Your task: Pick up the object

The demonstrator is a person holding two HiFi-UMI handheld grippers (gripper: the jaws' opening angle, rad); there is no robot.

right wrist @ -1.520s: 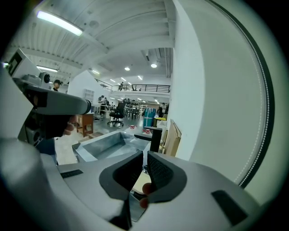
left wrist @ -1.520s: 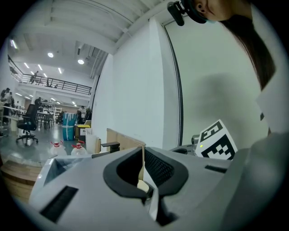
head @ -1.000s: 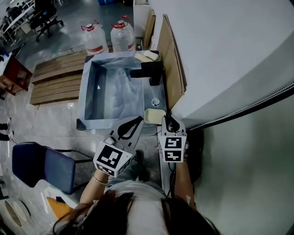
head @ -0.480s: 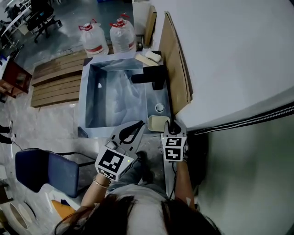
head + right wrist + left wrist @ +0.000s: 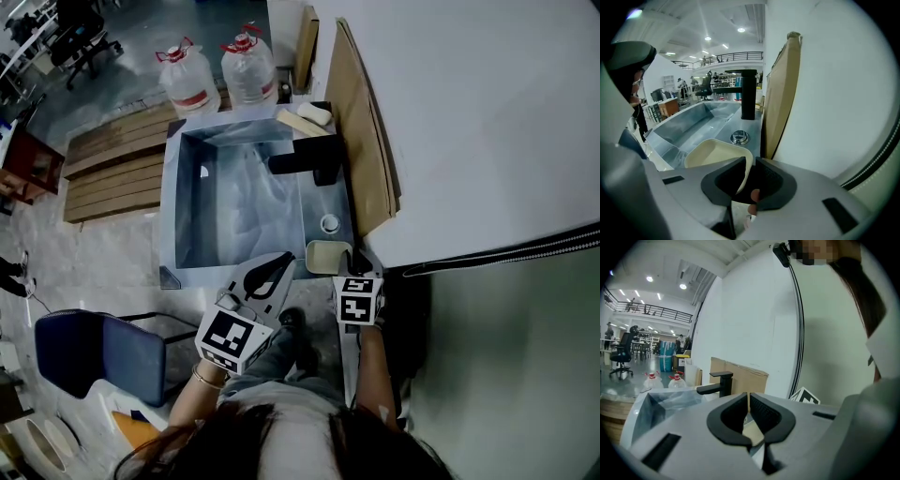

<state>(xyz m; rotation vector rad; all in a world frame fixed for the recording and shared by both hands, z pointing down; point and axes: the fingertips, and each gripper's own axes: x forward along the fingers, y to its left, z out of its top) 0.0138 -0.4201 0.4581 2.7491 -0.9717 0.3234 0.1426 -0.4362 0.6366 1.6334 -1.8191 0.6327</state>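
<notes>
A cream-coloured shallow dish (image 5: 326, 255) is at the near right corner of the steel sink (image 5: 172, 211), just in front of the round drain knob (image 5: 329, 223). My right gripper (image 5: 353, 263) is shut on the dish's near right rim. In the right gripper view the dish (image 5: 715, 151) has its thin wall pinched between my right gripper's (image 5: 749, 174) black pads. Whether the dish rests on the counter I cannot tell. My left gripper (image 5: 273, 269) hovers at the sink's near edge, left of the dish. The left gripper (image 5: 749, 411) is shut with nothing in it.
A black faucet (image 5: 306, 158) stands on the sink's right ledge, with a soap bar (image 5: 314, 114) behind it. A cardboard sheet (image 5: 362, 131) leans on the white wall to the right. Two water bottles (image 5: 185, 81) stand beyond the sink. A blue chair (image 5: 89, 351) is at the left.
The head view has drifted a little, so everything sits slightly lower in the picture. Both grippers and the dish keep about the same places beside the sink.
</notes>
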